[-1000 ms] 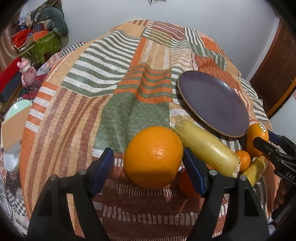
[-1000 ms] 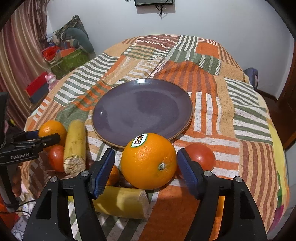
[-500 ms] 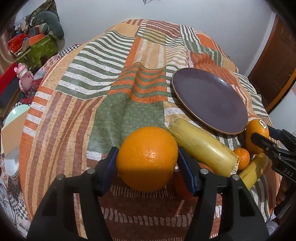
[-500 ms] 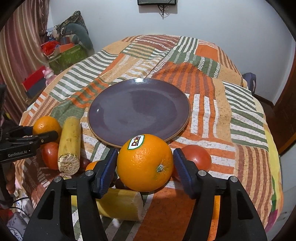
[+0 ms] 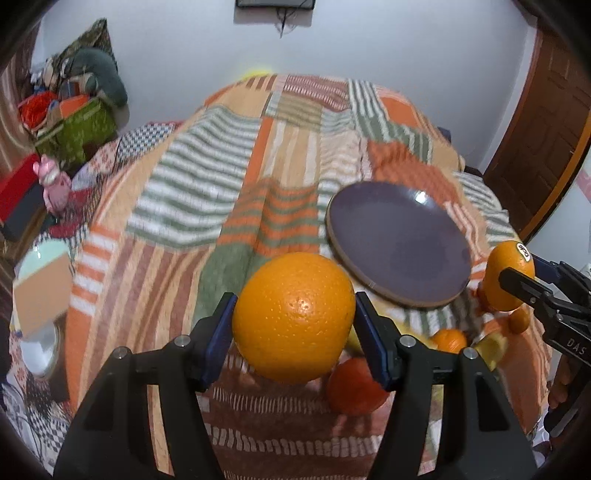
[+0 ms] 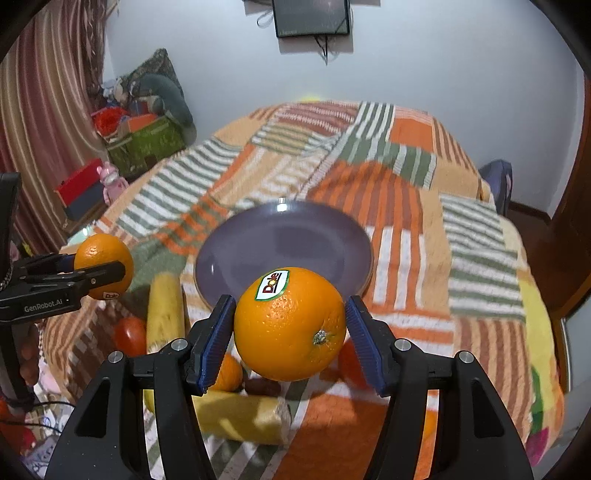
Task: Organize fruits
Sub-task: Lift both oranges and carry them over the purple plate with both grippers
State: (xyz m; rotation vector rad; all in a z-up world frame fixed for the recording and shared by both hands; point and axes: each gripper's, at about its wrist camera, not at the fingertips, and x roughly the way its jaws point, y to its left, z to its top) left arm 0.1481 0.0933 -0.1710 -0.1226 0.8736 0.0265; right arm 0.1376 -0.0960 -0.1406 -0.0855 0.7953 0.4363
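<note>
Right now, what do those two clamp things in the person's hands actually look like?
Both are matte black plastic. Each gripper, left and right, has two angular fingers with ribbed blue pads and silver screws. Seen side-on, one body reads "GenRobot.AI", the other shows "DAS". No sleeves show.

The patchwork blanket (image 5: 229, 206) is smeared by motion blur in both views, so its stripes cannot be read sharply. In the left wrist view, a tomato (image 5: 352, 387) is partly hidden behind the held orange (image 5: 293, 319) and one blue pad, and the yellow pieces (image 5: 487, 347) near it are too blurred to be identified. In the right wrist view, a dark item (image 6: 262, 386) under the labelled orange (image 6: 290, 325) is mostly covered. The wall screen (image 6: 312, 16) is cut off by the top edge.
</note>
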